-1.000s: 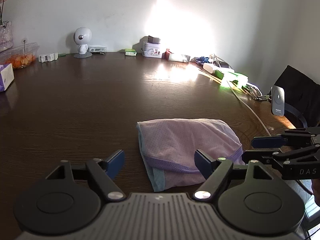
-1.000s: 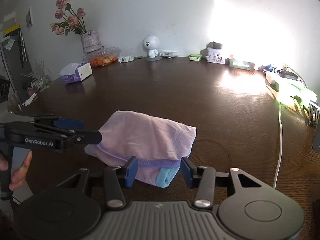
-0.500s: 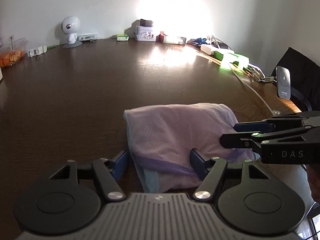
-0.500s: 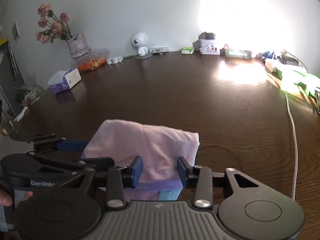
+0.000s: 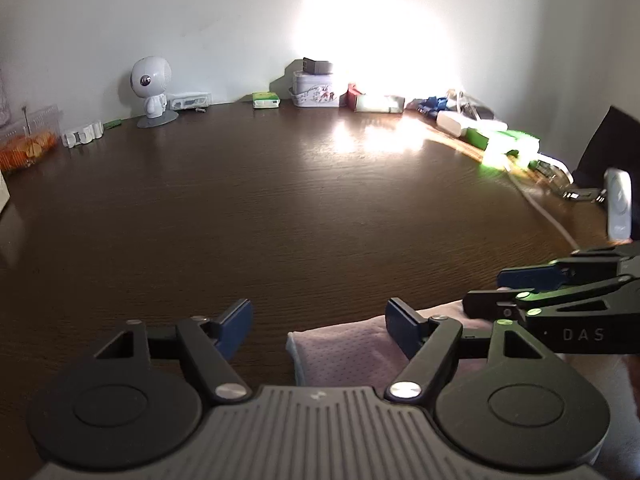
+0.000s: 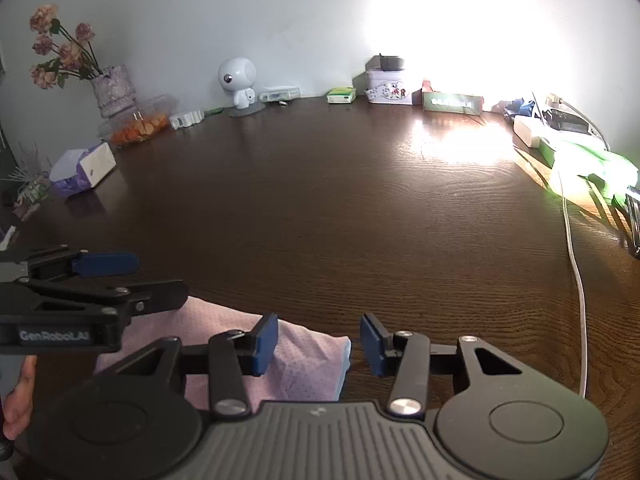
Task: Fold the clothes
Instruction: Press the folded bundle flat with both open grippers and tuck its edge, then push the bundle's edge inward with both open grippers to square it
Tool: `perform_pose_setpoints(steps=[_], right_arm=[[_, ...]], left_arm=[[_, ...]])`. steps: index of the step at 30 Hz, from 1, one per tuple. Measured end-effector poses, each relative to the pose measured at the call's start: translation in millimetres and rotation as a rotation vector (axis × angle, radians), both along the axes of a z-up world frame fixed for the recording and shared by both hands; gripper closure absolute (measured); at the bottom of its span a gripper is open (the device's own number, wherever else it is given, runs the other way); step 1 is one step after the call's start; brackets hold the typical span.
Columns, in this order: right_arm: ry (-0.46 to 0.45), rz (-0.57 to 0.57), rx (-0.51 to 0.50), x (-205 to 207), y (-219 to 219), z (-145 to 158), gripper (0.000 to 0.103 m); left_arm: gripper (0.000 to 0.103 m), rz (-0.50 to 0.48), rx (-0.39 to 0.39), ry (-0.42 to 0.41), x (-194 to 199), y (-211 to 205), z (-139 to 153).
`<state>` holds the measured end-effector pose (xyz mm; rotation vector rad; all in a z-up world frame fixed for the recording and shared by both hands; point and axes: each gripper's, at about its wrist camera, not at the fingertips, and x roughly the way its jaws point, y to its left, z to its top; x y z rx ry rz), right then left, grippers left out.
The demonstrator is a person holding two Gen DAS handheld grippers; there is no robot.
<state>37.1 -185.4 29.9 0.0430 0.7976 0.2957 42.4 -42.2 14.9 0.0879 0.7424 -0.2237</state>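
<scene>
A folded lilac mesh garment (image 5: pixel 340 356) with a pale blue edge lies at the near edge of the dark wooden table (image 5: pixel 280 208). It also shows in the right wrist view (image 6: pixel 304 364). My left gripper (image 5: pixel 318 326) is open over its left end, with nothing between the fingers. My right gripper (image 6: pixel 318 342) is open over its right end, also empty. Each gripper shows side-on in the other's view, the right one (image 5: pixel 520 288) and the left one (image 6: pixel 132 280). Most of the garment is hidden under the gripper bodies.
Along the far wall stand a white robot figure (image 6: pixel 240 84), a tin (image 6: pixel 386 86), small boxes and a vase of flowers (image 6: pixel 108 88). A tissue box (image 6: pixel 86 170) sits at the left. A white cable (image 6: pixel 576 280) and green items (image 6: pixel 592 164) lie at the right.
Both grippers have moved closer over the garment and tilted up, so less of it shows. The left gripper's fingers have spread a little wider. The garment stays folded in place.
</scene>
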Motion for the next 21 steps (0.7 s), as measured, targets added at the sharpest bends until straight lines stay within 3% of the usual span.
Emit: perform_pose_setpoints(steps=[5, 8, 10, 16, 21], right_arm=[[-0.030, -0.048, -0.062, -16.6, -3.2, -2.5, 0.060], [-0.103, -0.002, -0.008, -48.7, -18.3, 13.4, 0.054], [-0.103, 0.067, 0.044, -69.5, -26.0, 15.2, 0.049], [-0.048, 0.163, -0.004, -94.8, -8.4, -3.8, 0.048], [-0.059, 0.173, 0.002, -110.0, -5.6, 0.9, 0.048]], left_arm=[[0.028, 0.013, -0.076, 0.014, -18.0, 19.0, -8.2], [0.020, -0.018, -0.150, 0.023, -48.5, 34.4, 0.1], [0.019, -0.065, -0.188, 0.043, -64.3, 37.0, 1.3], [0.018, -0.064, -0.144, 0.078, -75.7, 30.0, -6.6], [0.016, -0.067, -0.135, 0.070, -89.8, 31.3, 0.5]])
